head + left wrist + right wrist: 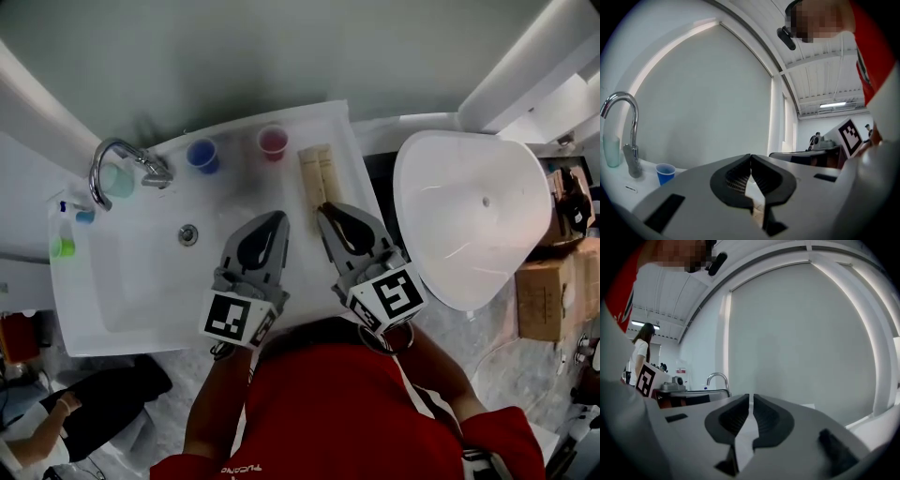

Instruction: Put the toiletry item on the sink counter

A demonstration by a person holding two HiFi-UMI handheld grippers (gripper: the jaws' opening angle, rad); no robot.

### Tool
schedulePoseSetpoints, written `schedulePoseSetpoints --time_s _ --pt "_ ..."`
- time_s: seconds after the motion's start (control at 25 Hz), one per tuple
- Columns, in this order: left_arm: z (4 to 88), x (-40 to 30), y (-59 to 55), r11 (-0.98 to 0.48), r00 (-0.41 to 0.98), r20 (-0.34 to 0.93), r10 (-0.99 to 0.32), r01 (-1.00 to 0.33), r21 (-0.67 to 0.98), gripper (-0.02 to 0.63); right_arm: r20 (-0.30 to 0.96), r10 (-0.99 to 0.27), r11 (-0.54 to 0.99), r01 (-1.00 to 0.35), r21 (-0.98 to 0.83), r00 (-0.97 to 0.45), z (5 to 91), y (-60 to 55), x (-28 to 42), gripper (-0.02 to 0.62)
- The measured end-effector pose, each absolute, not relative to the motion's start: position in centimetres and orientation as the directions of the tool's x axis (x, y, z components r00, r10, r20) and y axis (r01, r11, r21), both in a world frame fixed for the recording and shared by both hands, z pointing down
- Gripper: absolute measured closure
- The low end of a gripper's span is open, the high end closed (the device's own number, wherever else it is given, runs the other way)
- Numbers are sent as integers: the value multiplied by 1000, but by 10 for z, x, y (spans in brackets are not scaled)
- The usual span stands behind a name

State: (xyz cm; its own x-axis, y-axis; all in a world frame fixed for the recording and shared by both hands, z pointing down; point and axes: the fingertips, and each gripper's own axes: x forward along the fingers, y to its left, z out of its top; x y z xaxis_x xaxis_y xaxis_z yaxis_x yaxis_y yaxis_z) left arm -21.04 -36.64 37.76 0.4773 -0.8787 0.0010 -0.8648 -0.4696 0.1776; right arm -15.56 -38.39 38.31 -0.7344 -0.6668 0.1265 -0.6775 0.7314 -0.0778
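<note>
The left gripper (pixel 280 217) hovers over the white sink (pixel 84 319), its tips above the basin's right half, and the left gripper view shows its two dark jaws pressed together at the tips with nothing between them. The right gripper (pixel 322 208) sits just beside it, over the sink's right rim; its own view shows the jaws all but closed, only a thin slit between the pads, and nothing in that slit. The toiletry item (pixel 316 172), a long pale beige box, lies flat along that right rim, its near end right at the right gripper's tips; whether they touch it cannot be told from above. Behind it on the back ledge stand a red cup (pixel 273 142) and, to its left, a blue cup (pixel 202 155), a little apart from each other. Further left the chrome faucet (pixel 112 155) arches over the basin, with a pale green cup (pixel 118 180) just beside its base. The drain (pixel 188 234) shows in the basin floor, left of the left gripper. A large white tub (pixel 473 220) stands to the right of the sink.
</note>
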Motion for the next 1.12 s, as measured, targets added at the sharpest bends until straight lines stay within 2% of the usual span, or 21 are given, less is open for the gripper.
schedulePoseSetpoints --time_s 0.24,0.52,0.8,1.12 --pt "341 -200 -329 -523 523 -52 -851 -835 169 588 16 -618 781 -616 -104 -786 340 -341 -157 555" --pt "319 -186 -306 -557 552 -76 -830 -822 119 588 -56 -541 839 -535 -100 -839 317 -309 -153 565" --pt "315 -178 -294 -556 550 -84 -831 -824 108 589 -45 -484 875 -482 -56 -874 313 -293 -146 566" --pt "309 -173 -287 -546 537 -109 -837 -832 97 589 -96 -460 888 -458 -36 -883 307 -289 -140 568"
